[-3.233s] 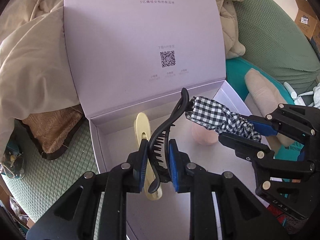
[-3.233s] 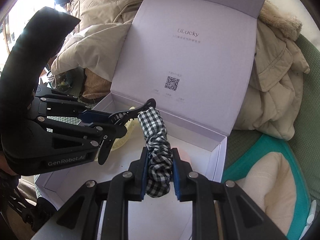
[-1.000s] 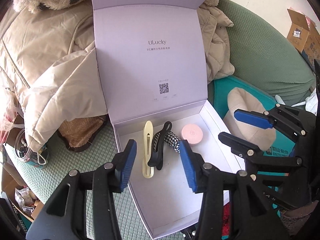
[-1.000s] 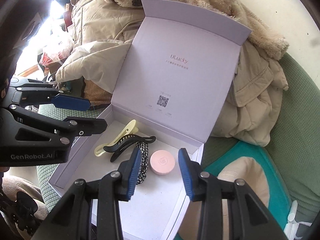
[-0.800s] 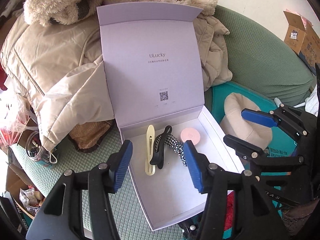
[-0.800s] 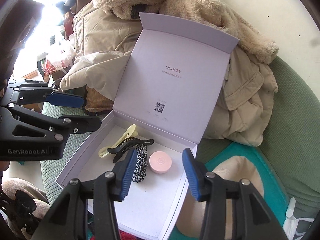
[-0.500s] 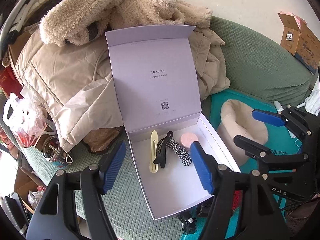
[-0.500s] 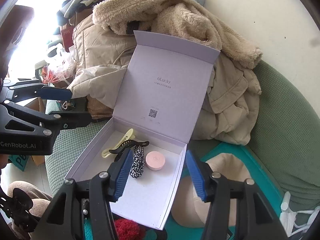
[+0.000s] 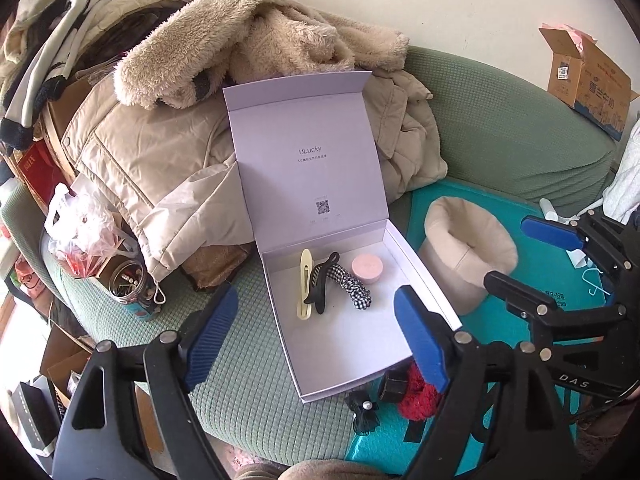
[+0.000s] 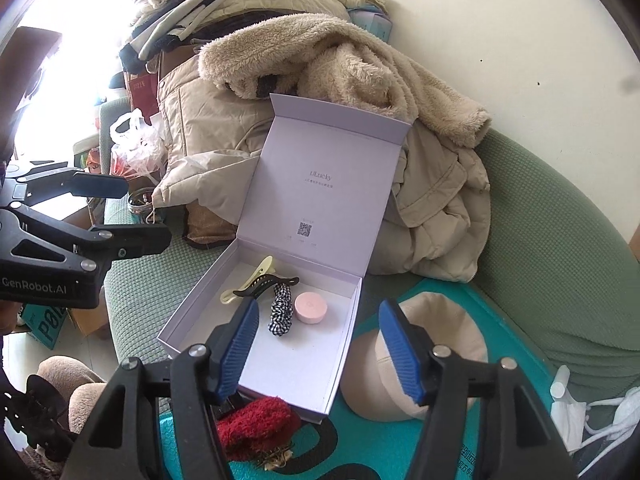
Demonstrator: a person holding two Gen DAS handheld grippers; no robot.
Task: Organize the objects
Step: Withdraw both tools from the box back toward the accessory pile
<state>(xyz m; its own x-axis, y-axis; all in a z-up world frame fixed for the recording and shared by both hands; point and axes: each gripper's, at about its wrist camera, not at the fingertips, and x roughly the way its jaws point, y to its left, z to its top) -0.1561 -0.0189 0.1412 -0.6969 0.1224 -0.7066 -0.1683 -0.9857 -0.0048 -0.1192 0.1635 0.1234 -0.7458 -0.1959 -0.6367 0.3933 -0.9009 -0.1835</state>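
Hair accessories lie together in the far half of the open lilac box [image 9: 344, 344], beyond both sets of fingers: a pale yellow clip [image 9: 305, 284], a black claw clip [image 9: 318, 284] touching it, a checked scrunchie [image 9: 352, 286] and a round pink case [image 9: 367, 268]. The near half of the box floor is bare, and the lid [image 9: 308, 160] stands upright against the heap of coats [image 9: 160, 152].

Left gripper [image 9: 316, 336] is spread wide and holds nothing; its left fingertip [image 9: 210, 336] is over the green cushion [image 9: 240, 392] outside the box's left wall, and its other finger overlaps the box's right edge. Right gripper [image 10: 320, 348] is likewise wide apart and empty, one fingertip [image 10: 238, 348] over the box's near left part, the other over the beige hat [image 10: 420, 360] just beside the right wall.

Below the box's near edge, a red fuzzy scrunchie [image 10: 256, 424] touches the box corner on the teal mat [image 10: 380, 440]. A black bow clip [image 9: 364, 412] lies just beside it, at the cushion's edge.
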